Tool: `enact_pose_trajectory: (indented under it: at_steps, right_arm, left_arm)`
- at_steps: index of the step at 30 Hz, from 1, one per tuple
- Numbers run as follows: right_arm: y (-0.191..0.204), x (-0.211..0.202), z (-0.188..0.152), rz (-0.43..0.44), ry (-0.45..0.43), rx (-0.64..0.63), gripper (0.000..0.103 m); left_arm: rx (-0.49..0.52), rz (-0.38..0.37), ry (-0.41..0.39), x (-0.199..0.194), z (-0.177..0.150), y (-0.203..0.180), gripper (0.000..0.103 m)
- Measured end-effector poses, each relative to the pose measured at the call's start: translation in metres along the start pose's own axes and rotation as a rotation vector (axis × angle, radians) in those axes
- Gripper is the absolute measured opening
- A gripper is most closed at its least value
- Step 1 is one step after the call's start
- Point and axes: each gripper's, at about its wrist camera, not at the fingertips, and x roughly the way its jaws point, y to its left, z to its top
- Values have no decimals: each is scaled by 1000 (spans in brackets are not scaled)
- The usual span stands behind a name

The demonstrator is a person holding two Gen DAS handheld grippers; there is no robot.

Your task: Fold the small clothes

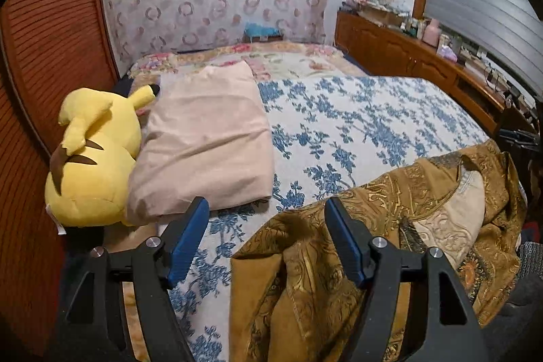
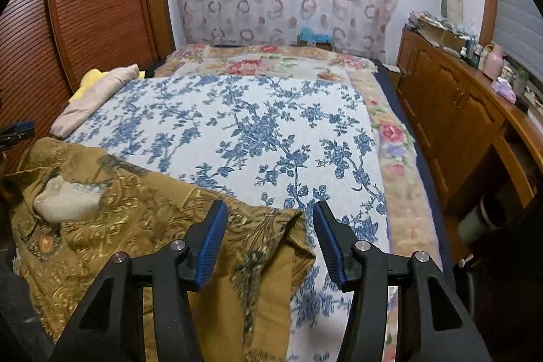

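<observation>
Both the left tongs [image 1: 266, 212] and right tongs [image 2: 269, 216] are held wide and empty above the brown patterned garment [image 1: 373, 226], which lies rumpled at the near edge of the bed [image 2: 254, 124]. Opposite edges should be gripped and drawn flat before folding. The cloth appears thin, ornate and slippery; the blue-flowered bedspread [image 1: 356, 124] is textured.

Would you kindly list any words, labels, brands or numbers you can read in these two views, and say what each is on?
None can be read.
White tag on the yellow plush toy: too small to read.
Bottles and boxes on the brown wooden dresser: any labels are too blurred.
Gold-brown patterned garment: ornament only, no lettering visible.
</observation>
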Motion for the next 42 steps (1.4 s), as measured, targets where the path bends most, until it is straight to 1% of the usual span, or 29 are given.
enact_pose_trajectory:
  at_steps: [5, 9, 11, 16, 21, 23, 24, 25, 26, 27, 28, 29, 30, 31, 32, 34, 35, 37, 39, 42]
  right_arm:
    - [-7, 14, 0, -6, 46, 14, 55]
    - [-10, 25, -5, -14, 91, 21, 55]
    - [-13, 29, -6, -14, 105, 28, 57]
    - [-15, 36, -6, -18, 108, 40, 63]
    - [-14, 39, -8, -10, 109, 38, 64]
    - [-13, 39, -8, 14, 114, 42, 64]
    - [-11, 38, -8, 34, 117, 39, 64]
    - [-10, 38, -9, 45, 118, 32, 64]
    - [-7, 38, -10, 53, 119, 24, 64]
    - [-4, 38, -10, 56, 121, 9, 64]
    - [-2, 38, -11, 54, 121, 1, 63]
    - [0, 38, -11, 53, 121, -5, 55]
    - [1, 38, -12, 61, 118, -12, 49]
    - [3, 37, -12, 77, 117, -18, 32]
    - [4, 37, -12, 95, 117, -22, 19]
    - [6, 35, -13, 102, 102, -32, 10]
    - [7, 33, -14, 101, 92, -32, 8]
    - [7, 18, -11, 101, 36, -19, 8]
    - [8, -11, -4, 126, -55, -1, 7]
    - [18, -56, 13, 104, -177, -34, 7]
  left_arm:
    - [11, -12, 71, 23, -7, -6, 71]
    - [9, -5, 117, 34, -15, -7, 71]
    - [5, 1, 135, 38, -19, -6, 71]
    - [-9, -10, 154, 43, -26, -4, 72]
    - [-14, -14, 148, 42, -26, -3, 71]
    - [-6, -22, 144, 41, -26, -5, 65]
    - [-4, -26, 142, 41, -26, -5, 58]
    - [-5, -42, 142, 40, -26, -6, 49]
    - [-5, -55, 143, 40, -26, -7, 44]
    - [-4, -72, 144, 40, -27, -8, 33]
    - [-2, -76, 143, 39, -27, -9, 28]
    - [3, -76, 140, 38, -27, -11, 25]
    - [6, -79, 135, 37, -27, -13, 17]
    - [5, -83, 127, 35, -26, -14, 14]
    - [2, -82, 111, 30, -25, -15, 13]
    - [-6, -78, 64, 16, -22, -18, 11]
    - [-14, -82, 31, 6, -19, -20, 11]
    - [-25, -94, -43, -20, -11, -24, 11]
    - [-21, -104, -103, -43, -3, -28, 11]
    - [10, -115, -205, -83, 18, -40, 10]
